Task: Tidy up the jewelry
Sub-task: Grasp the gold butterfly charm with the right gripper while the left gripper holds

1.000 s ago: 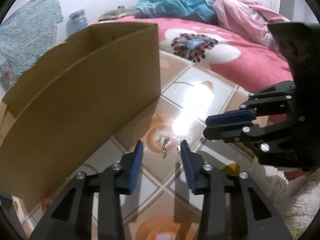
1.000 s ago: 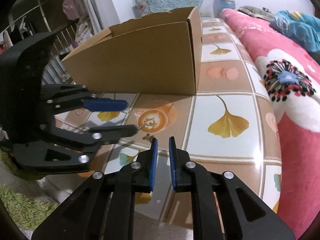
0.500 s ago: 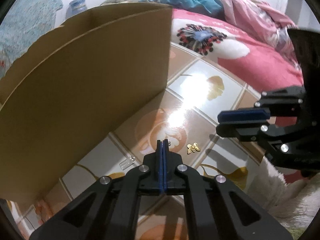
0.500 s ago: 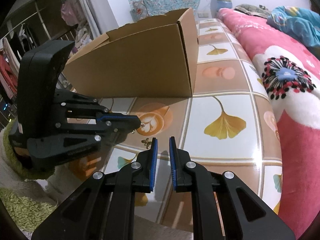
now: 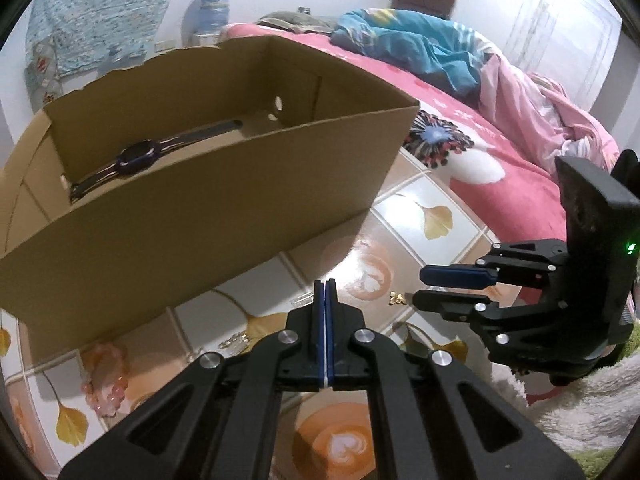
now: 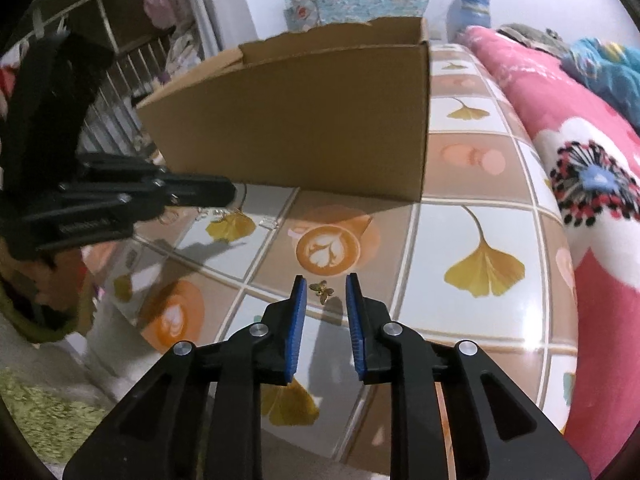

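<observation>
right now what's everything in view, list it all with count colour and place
open brown cardboard box: 1, brown, on the tiled tabletop, far side
purple wristwatch: 1, purple with dark strap, lying inside the box
small gold butterfly charm: 1, gold, on the tabletop between the right gripper's fingertips, untouched
glossy tabletop with ginkgo-leaf and latte tiles: 1, white, brown and yellow, under everything
pink floral blanket: 1, pink, on the bed beside the table
crumpled blue blanket: 1, blue, on the bed
left gripper: 1, black with blue pads, shut, near the box
right gripper: 1, black with blue pads, jaws opening around the charm
</observation>
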A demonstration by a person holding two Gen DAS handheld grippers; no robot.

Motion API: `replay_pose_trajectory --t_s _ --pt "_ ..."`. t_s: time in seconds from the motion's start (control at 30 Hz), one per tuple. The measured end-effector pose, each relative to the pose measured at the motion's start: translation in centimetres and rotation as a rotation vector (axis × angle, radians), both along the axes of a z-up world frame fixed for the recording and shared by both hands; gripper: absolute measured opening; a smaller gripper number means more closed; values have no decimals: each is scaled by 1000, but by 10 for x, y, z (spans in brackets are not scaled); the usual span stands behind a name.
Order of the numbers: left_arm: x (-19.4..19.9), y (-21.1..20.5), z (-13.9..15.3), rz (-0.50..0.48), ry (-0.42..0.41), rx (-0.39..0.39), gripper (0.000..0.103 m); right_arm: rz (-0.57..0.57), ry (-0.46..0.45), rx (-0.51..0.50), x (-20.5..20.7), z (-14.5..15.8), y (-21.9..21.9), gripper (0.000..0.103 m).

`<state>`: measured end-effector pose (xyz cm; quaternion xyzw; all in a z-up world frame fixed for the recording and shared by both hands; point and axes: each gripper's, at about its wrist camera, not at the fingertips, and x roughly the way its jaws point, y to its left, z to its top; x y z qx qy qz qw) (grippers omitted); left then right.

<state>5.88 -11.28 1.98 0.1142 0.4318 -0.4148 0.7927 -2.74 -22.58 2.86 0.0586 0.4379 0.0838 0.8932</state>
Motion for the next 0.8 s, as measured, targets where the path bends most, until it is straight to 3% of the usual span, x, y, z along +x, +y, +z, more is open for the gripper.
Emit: replay_pose_trajectory --t_s 0.23,0.33,0.67,0.73,0.8 --pt "1 10 0 11 6 -13 0 -39 41 -54 6 -7 17 20" --pt "3 10 -1 13 6 -13 0 -65 24 -112 6 -10 27 20" --pt "6 13 -2 16 15 -20 0 -112 -11 -169 8 -11 39 19" --pt "6 14 -2 17 16 -22 0 -120 -18 -175 6 -11 42 17" --pt "6 14 -2 17 15 -22 0 -121 -26 -191 4 -11 43 6"
